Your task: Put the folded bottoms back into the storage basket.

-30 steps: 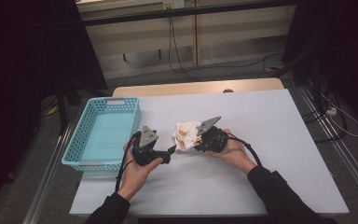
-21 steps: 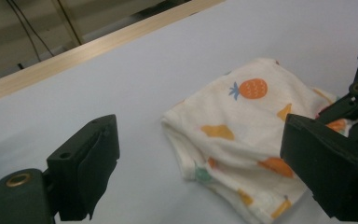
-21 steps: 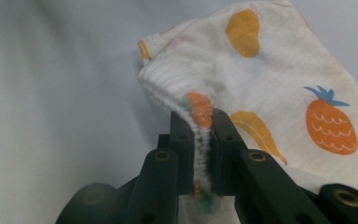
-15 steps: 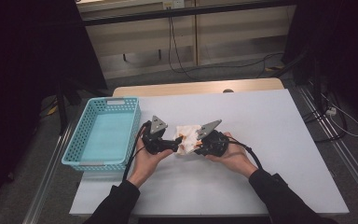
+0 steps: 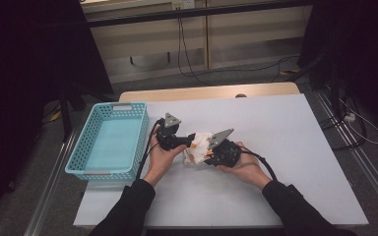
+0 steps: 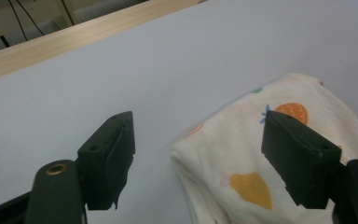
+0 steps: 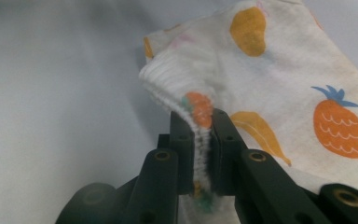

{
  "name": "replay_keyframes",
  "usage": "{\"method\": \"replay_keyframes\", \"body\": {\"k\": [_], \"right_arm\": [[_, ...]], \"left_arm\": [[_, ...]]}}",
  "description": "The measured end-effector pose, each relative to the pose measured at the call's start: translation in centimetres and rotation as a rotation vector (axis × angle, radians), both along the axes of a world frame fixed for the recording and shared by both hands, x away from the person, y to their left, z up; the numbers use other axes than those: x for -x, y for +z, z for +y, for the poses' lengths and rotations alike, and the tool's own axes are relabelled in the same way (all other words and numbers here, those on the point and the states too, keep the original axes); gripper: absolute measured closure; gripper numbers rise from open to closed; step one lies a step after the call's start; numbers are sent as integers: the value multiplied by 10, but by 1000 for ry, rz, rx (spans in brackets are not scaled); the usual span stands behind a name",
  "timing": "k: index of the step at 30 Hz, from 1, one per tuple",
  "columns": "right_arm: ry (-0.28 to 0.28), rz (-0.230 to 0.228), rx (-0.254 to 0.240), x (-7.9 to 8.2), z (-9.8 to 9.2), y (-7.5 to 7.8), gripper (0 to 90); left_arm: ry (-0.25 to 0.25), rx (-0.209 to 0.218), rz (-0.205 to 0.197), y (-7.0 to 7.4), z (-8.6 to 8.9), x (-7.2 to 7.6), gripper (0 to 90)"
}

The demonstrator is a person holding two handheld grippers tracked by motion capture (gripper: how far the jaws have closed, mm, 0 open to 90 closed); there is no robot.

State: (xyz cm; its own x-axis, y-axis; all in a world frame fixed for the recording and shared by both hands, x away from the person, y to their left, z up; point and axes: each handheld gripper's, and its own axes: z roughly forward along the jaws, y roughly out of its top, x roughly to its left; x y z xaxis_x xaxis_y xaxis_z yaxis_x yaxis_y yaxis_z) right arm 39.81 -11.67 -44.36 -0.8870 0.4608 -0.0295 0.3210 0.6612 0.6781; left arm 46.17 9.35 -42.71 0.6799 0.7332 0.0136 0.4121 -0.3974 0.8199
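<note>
- Cream fruit-print cloth [image 7: 279, 84] sits at frame centre, its ribbed edge pinched tight in my right claw [image 7: 204, 140].
- My left claw [image 6: 205, 158] has just been closing, pads not pressing the cloth between them.

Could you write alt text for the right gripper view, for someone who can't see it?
The right gripper pinches the ribbed edge of a white fruit-print cloth between its two black jaws. The cloth lies on a pale table.
</note>
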Motion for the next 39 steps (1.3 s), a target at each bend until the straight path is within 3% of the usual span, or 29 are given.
{"method": "replay_keyframes", "body": {"k": [5, 7, 9, 11, 13, 16, 17, 22, 27, 33, 39], "right_arm": [[-1, 3, -5, 0, 0, 0, 822], [-2, 3, -3, 0, 0, 0, 822], [-1, 5, -3, -1, 0, -1, 822], [0, 7, -1, -1, 1, -2, 821], [1, 5, -3, -1, 0, -2, 822], [2, 4, -1, -1, 0, -2, 821], [2, 5, -1, -1, 0, -2, 821], [-1, 4, -5, 0, 0, -3, 821], [-1, 5, -6, 0, 0, -3, 820], [3, 0, -3, 0, 1, -3, 819], [4, 0, -3, 0, 1, -4, 819]], "left_arm": [[8, -1, 23, -8, 4, -13, 322], [-11, -33, 37, -11, 4, -17, 330], [-21, -25, 63, -15, 3, -20, 345], [-20, -47, 73, -18, 1, -22, 405], [-14, -36, 79, -22, 0, -26, 428], [-7, 5, 137, -26, 1, -28, 455], [-13, -35, 105, -27, -1, -28, 485], [-20, -30, 135, -32, 2, -31, 489], [-52, -19, 141, -35, -3, -30, 530], [-47, -4, 165, -36, -3, -31, 553], [-39, -12, 163, -35, -6, -29, 600]]}}
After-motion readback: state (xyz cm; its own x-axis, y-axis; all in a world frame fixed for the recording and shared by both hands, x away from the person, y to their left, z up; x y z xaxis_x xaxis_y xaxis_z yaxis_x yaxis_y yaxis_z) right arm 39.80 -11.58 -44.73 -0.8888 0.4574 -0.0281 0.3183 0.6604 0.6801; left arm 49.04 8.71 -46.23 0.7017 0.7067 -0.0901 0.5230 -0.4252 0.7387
